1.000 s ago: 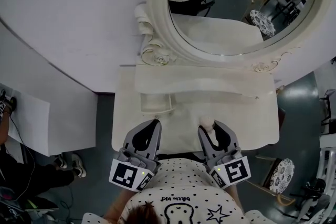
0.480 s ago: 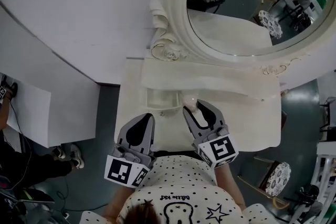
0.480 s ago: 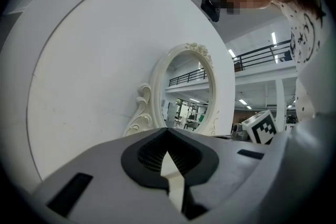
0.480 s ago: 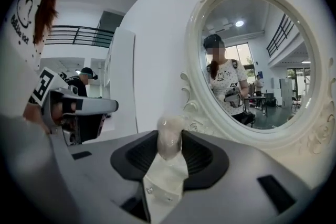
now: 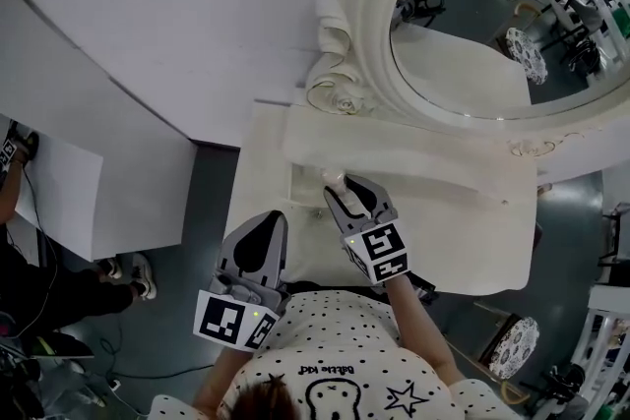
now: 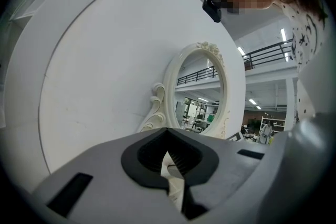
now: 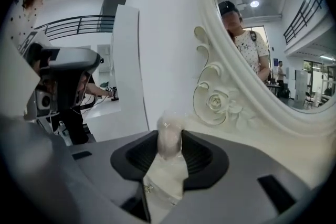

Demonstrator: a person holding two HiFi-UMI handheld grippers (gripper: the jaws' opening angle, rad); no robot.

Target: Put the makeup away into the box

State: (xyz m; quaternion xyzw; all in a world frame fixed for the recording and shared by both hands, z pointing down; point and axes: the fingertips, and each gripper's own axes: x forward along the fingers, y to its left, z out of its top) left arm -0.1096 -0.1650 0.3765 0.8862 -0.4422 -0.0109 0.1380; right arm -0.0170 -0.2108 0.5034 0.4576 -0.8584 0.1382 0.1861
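At 7 o'clock in the head view, my left gripper (image 5: pixel 271 221) is clenched on nothing at the table (image 5: pixel 472 231) edge. My right gripper (image 5: pixel 346 195) grasps the pale makeup (image 5: pixel 335 178), at the mirror's (image 5: pixel 472 44) 7 o'clock.

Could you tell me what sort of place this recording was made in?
Probably a mock dressing-room corner inside a big lab or workshop hall: an ornate oval mirror stands on a white vanity table, the right gripper holds a pale makeup item, and a mezzanine railing shows beyond.
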